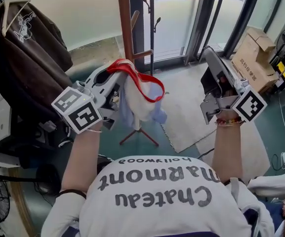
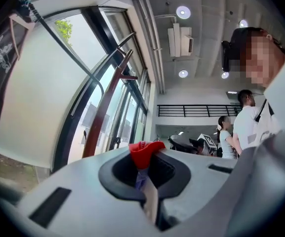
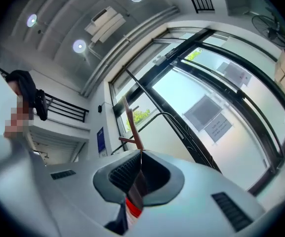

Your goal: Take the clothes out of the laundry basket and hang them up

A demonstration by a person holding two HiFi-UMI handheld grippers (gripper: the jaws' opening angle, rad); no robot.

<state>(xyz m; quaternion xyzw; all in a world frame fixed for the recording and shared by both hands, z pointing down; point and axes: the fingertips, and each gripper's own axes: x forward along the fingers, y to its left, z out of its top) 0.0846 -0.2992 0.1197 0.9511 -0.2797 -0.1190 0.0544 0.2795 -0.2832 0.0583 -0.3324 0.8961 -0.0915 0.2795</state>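
**Pale garment held up in front of the coat stand**

The garment (image 1: 137,100), pale blue and white cloth with a red strap (image 1: 143,79) looping off it, hangs in the air in front of the person's chest. It is bunched at the tip of the left gripper (image 1: 116,78). In the left gripper view the jaws are clamped on it, with a wad of red cloth (image 2: 143,152) and a strip of pale cloth squeezed in the narrow slot between them (the rest of the garment falls out of that view).

The right gripper (image 1: 208,52) is raised off to the right, well apart from the garment and angled upward. In its own view the jaws (image 3: 140,154) are pressed together.

Just behind the garment rises the wooden pole of the coat stand (image 1: 126,23), its red feet spread on the floor below. A brown jacket (image 1: 31,43) hangs at the far left. Beyond the stand are tall glass doors, with a grey mat (image 1: 186,107) on the floor before them. A cardboard box (image 1: 253,58) sits at the right. The left gripper view also shows two people (image 2: 243,120) standing in the background.
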